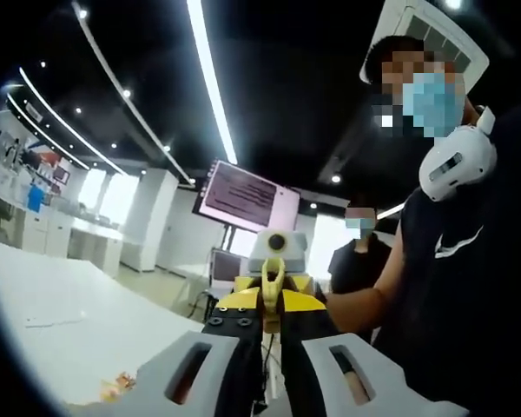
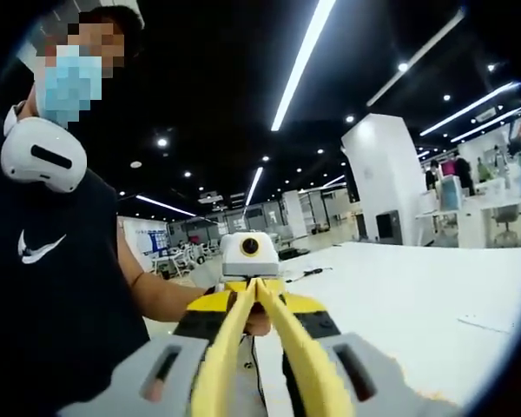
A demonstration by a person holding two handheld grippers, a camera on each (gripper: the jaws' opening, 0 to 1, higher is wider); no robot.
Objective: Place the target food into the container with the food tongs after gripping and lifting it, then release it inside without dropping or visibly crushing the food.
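Observation:
Yellow food tongs (image 2: 269, 339) rise between the grey jaws of my right gripper (image 2: 259, 382), which is shut on them. The two tong arms run forward and meet at their tips. In the left gripper view the tongs (image 1: 273, 280) show end-on, pointing at this camera. The jaws of my left gripper (image 1: 269, 378) stand apart and hold nothing, so it is open. The two grippers face each other closely above the white table (image 2: 417, 295). Small orange food bits (image 1: 117, 382) lie on the table (image 1: 78, 313) low at the left; similar bits (image 2: 421, 397) show low right in the right gripper view.
The person holding the grippers stands right behind them in a black shirt (image 2: 43, 287), with a white headset (image 2: 39, 155) at the neck. A second person (image 1: 360, 261) stands further back. A screen (image 1: 243, 195), pillars and desks fill the room behind.

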